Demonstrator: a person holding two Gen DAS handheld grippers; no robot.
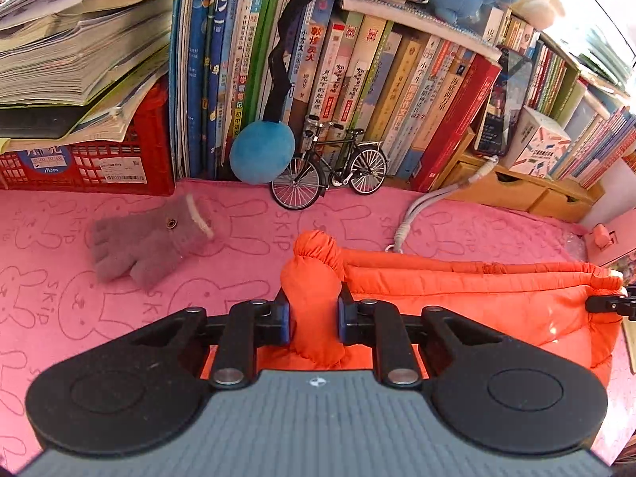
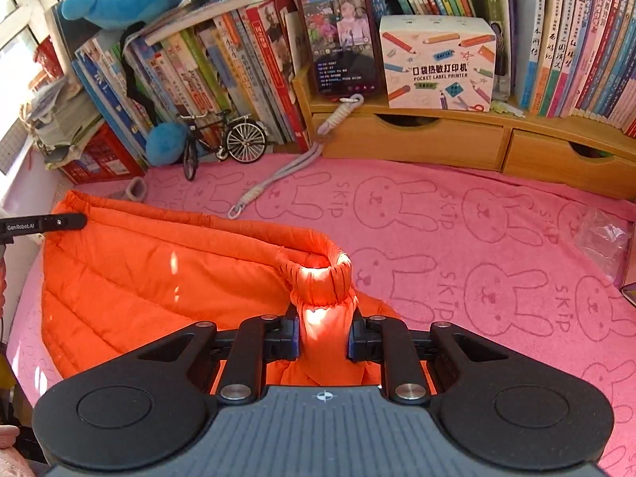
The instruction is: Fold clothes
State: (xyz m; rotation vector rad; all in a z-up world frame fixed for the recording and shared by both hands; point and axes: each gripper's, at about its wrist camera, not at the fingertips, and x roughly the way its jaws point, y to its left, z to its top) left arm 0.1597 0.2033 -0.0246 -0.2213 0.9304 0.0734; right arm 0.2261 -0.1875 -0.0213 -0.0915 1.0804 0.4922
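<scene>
Fingers (image 1: 280, 320) of both my grippers pinch the orange puffer garment (image 2: 159, 278)'s cuffs, so I should lift evenly over the pink towel (image 2: 477, 218).

Both rigs look the same: the left black two-finger tool (image 1: 314, 318) and the right tool (image 2: 322, 338) have blue pads, silver screws, round black discs and ribbed grey bodies. There's a tiny crosshair mark on each body.

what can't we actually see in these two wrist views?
- Near edge of the orange garment: both views, hidden under each gripper's body.
- Right gripper: left wrist view, cut off by the frame's right edge.
- Grey glove: right wrist view, mostly hidden behind the garment.
- Whole garment shape: no overview, cuffs bunched in both jaws.
</scene>
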